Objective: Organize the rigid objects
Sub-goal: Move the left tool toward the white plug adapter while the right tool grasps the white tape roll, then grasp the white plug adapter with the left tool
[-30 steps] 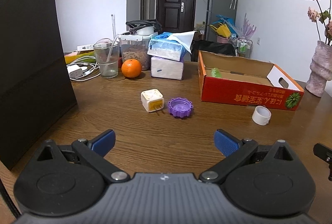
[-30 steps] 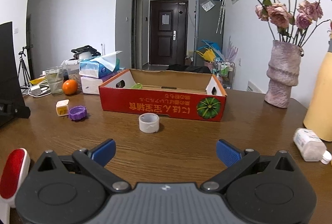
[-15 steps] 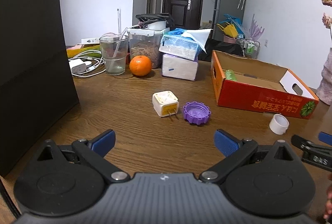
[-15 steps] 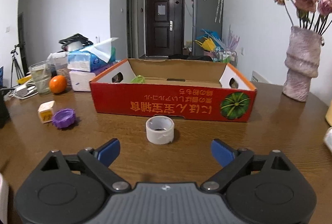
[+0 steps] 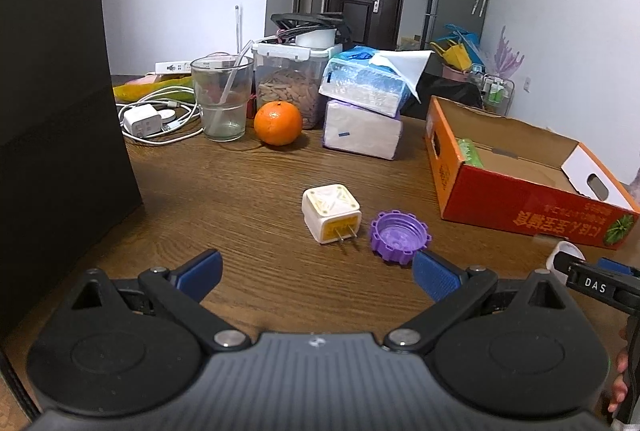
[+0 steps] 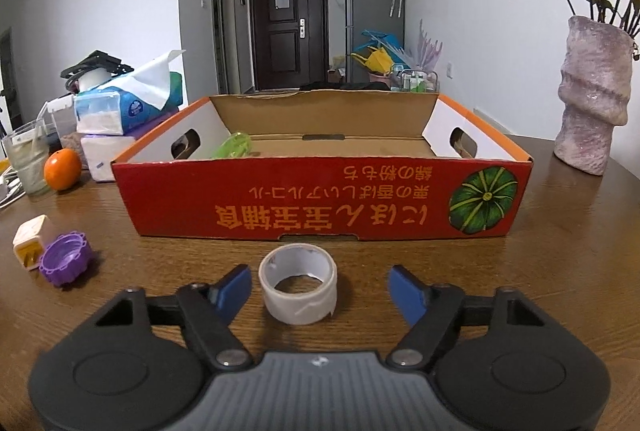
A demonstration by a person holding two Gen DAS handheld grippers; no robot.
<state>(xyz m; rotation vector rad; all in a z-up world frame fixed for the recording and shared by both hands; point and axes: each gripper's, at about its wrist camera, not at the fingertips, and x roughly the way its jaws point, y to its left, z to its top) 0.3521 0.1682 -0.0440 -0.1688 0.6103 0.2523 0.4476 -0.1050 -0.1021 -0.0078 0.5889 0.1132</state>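
Right gripper (image 6: 319, 281) spread wide around tape roll (image 6: 298, 289) on tabletop (image 6: 520, 271), touching neither finger, just before red box (image 6: 320, 209). Left gripper (image 5: 316, 271) wide open, empty, short of plug adapter (image 5: 331, 213) and purple cap (image 5: 399, 236).

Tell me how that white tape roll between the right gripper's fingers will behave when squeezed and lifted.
The tape roll is a thin-walled hollow ring, so it is probably light and may flex under a hard squeeze. It rests on its flat end, so rolling looks unlikely now. The right gripper is open around it, not touching.
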